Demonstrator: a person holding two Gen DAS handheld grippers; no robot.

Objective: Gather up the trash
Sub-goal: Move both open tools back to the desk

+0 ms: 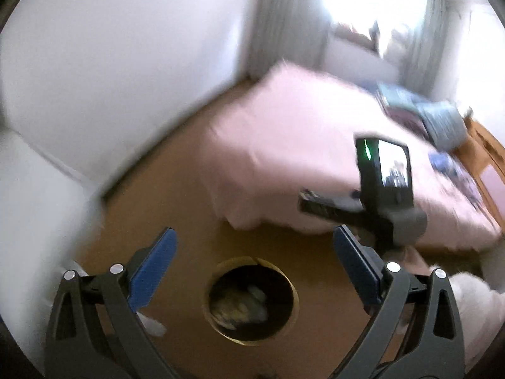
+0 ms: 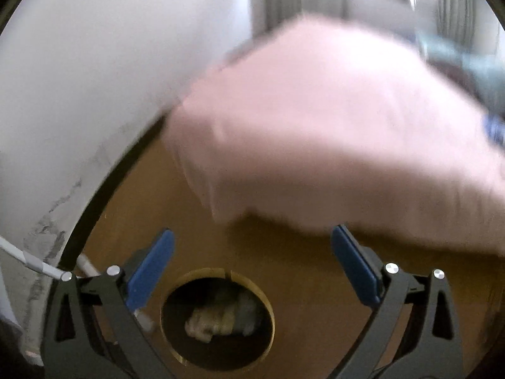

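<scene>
Both grippers hang spread and empty over a round bin on the floor.

At the bottom centre of each view, the left gripper [image 1: 254, 271] and right gripper [image 2: 252, 271] are released, blue pads wide apart, holding nothing. Between the pads the wooden-rimmed bin [image 1: 295, 297] sits on brown floor [image 1: 176, 189], with crumpled pale trash [image 2: 217, 319] inside. Bare floor runs toward the upper left, up to the white wall [image 1: 110, 63]. Farther, centre right, the pink-covered bed [image 1: 303, 132] ends in an overhanging edge near the bin. Blur hides any writing.
</scene>
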